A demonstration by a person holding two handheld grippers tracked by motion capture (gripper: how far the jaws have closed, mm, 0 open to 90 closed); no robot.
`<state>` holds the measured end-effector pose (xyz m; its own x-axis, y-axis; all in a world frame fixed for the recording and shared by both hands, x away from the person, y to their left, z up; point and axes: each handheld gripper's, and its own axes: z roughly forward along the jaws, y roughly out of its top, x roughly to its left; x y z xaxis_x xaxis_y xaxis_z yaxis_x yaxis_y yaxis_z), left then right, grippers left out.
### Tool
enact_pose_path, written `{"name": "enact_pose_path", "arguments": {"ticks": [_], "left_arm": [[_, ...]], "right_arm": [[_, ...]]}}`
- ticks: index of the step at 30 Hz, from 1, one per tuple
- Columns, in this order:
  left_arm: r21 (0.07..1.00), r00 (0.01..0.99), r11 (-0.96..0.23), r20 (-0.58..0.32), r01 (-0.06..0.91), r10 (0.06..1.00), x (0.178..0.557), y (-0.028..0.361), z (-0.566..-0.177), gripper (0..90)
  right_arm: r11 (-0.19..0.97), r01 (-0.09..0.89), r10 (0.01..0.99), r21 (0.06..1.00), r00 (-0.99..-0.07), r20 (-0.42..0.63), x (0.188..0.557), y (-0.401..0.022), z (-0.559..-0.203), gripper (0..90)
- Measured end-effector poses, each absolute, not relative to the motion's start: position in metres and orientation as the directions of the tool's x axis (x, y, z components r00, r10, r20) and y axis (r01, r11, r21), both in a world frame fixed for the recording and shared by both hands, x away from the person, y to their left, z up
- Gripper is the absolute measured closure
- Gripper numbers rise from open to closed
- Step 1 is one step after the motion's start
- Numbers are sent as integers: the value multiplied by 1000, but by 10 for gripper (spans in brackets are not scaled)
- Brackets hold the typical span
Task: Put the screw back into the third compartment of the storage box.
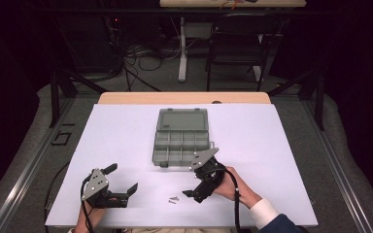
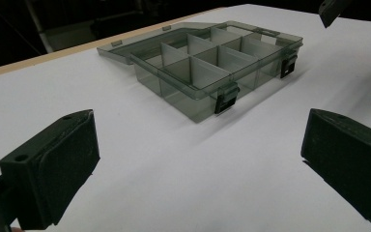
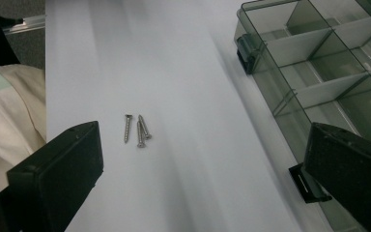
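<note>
A smoky grey compartment box [image 1: 180,144] lies in the middle of the white table with its lid [image 1: 182,120] folded back flat. Its compartments look bare in the left gripper view [image 2: 207,65] and the right gripper view [image 3: 319,63]. Three small metal screws [image 3: 136,129] lie together on the white surface near the front edge [image 1: 174,199]. My right gripper [image 1: 196,187] [image 3: 203,179] hovers open just right of the screws, with nothing between its jaws. My left gripper [image 1: 123,178] [image 2: 198,164] is open at the front left, aimed at the box and holding nothing.
The white sheet [image 1: 126,131] covers a wooden table [image 1: 184,97]. Cream clothing [image 3: 5,121] shows past the table's near edge. The other gripper's tip [image 2: 333,9] hangs at the top right of the left gripper view. A chair [image 1: 235,43] and cables stand behind the table.
</note>
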<state>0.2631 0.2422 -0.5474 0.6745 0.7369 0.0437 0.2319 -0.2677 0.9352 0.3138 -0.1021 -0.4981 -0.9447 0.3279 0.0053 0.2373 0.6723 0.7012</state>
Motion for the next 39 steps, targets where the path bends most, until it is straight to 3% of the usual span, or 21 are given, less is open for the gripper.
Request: {"name": "enact_pose_path", "arguments": {"ticks": [3, 18, 28, 39], "left_arm": [[935, 675, -268, 43, 232, 737, 263, 242, -547, 0], [935, 675, -266, 41, 233, 737, 263, 243, -547, 0], [934, 675, -268, 41, 236, 736, 263, 243, -548, 0], [933, 676, -270, 41, 238, 736, 263, 243, -548, 0]], "right_arm": [[691, 229, 313, 686, -950, 2, 315, -96, -497, 2], [801, 165, 227, 575, -973, -37, 315, -63, -498, 233], [851, 133, 179, 508, -983, -44, 314, -48, -505, 464], [898, 108, 126, 426, -992, -16, 314, -32, -514, 639]]}}
